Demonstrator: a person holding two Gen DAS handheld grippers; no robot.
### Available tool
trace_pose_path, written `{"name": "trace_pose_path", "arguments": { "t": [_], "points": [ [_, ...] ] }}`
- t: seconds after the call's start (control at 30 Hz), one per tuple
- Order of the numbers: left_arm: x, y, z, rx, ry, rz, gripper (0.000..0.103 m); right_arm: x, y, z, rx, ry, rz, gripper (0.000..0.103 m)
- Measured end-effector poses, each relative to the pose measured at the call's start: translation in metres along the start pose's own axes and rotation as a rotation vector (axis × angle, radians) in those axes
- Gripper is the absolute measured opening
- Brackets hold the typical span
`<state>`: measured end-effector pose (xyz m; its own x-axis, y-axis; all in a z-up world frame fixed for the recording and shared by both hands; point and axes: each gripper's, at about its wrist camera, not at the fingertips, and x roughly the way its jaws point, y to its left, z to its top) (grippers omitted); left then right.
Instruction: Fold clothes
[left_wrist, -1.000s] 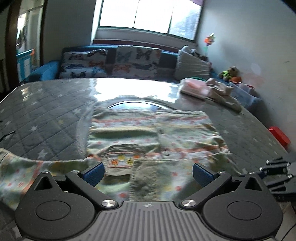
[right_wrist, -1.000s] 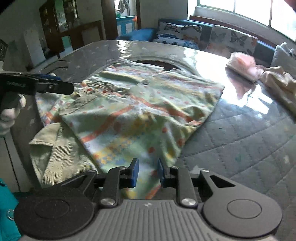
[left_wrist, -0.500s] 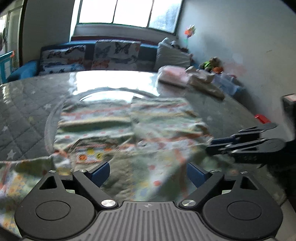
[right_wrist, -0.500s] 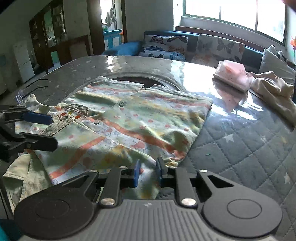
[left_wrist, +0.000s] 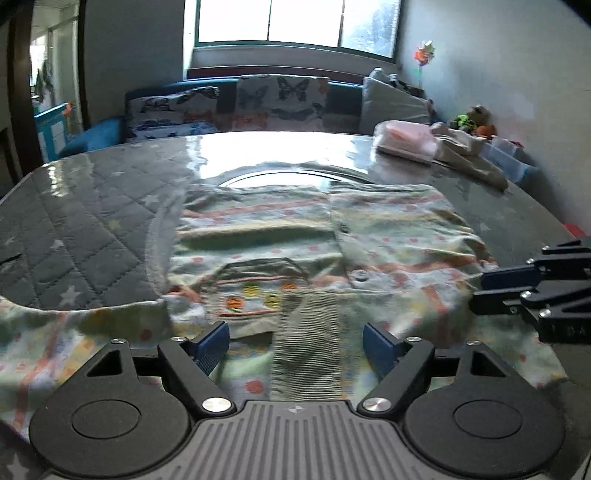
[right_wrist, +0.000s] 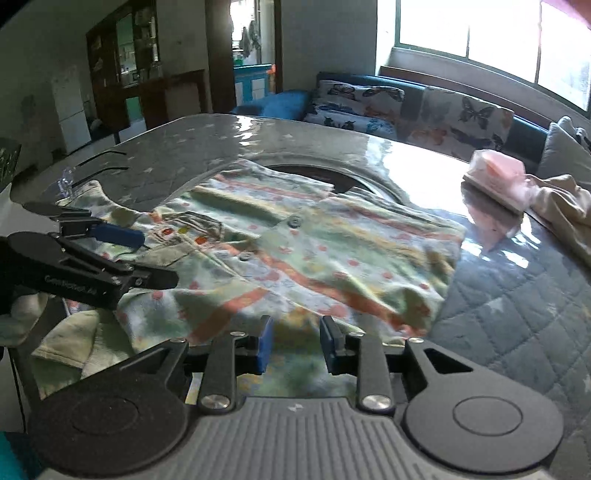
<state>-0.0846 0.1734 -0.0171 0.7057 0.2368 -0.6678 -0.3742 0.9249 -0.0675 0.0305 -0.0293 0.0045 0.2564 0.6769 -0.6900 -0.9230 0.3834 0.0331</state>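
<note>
A light green child's shirt (left_wrist: 369, 236) with orange stripes, dots, buttons and a pumpkin pocket lies spread front up on the quilted grey table (left_wrist: 74, 229). One sleeve (left_wrist: 55, 339) trails off to the left. My left gripper (left_wrist: 295, 343) stands wide open just above the ribbed collar (left_wrist: 306, 332), holding nothing. It also shows in the right wrist view, left gripper (right_wrist: 159, 258). My right gripper (right_wrist: 295, 347) hovers over the shirt's near right edge, its fingers narrowly open with cloth showing below the gap. From the left wrist view, the right gripper (left_wrist: 476, 291) sits at that edge.
A folded pink stack (left_wrist: 406, 142) and a crumpled beige garment (left_wrist: 469, 155) lie at the table's far right. Eyeglasses (right_wrist: 92, 166) rest on the far left corner. A sofa with butterfly cushions (left_wrist: 280, 99) stands behind the table, under the window.
My right gripper has come in from beyond the table's right side to the shirt's right edge, its fingers slightly wider apart. The left gripper has sunk lower over the collar and stayed open.
</note>
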Motion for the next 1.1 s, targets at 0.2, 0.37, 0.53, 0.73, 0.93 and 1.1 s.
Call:
{"name": "trace_pose_path", "arguments": {
  "t": [0.2, 0.37, 0.53, 0.73, 0.93, 1.1],
  "points": [
    [-0.005, 0.009, -0.003, -0.015, -0.005, 0.011, 0.074, 0.011, 0.024, 0.002, -0.039, 0.005, 0.049, 0.028],
    [-0.008, 0.007, -0.005, -0.009, -0.005, -0.035, 0.055, 0.015, 0.053, -0.001, -0.126, -0.002, 0.068, 0.028],
    [-0.015, 0.013, -0.004, -0.048, -0.018, -0.045, 0.051, 0.014, 0.07, 0.001, -0.155, -0.015, 0.129, 0.028],
    [-0.04, 0.039, -0.009, -0.139, -0.067, -0.009, 0.065, 0.02, 0.077, 0.001, -0.169, 0.001, 0.155, 0.032],
    [-0.07, 0.088, -0.022, -0.271, -0.128, 0.135, 0.075, 0.016, 0.078, 0.002, -0.173, -0.006, 0.175, 0.034],
    [-0.081, 0.138, -0.031, -0.406, -0.162, 0.313, 0.075, 0.011, 0.078, 0.002, -0.167, -0.016, 0.175, 0.034]
  ]
}}
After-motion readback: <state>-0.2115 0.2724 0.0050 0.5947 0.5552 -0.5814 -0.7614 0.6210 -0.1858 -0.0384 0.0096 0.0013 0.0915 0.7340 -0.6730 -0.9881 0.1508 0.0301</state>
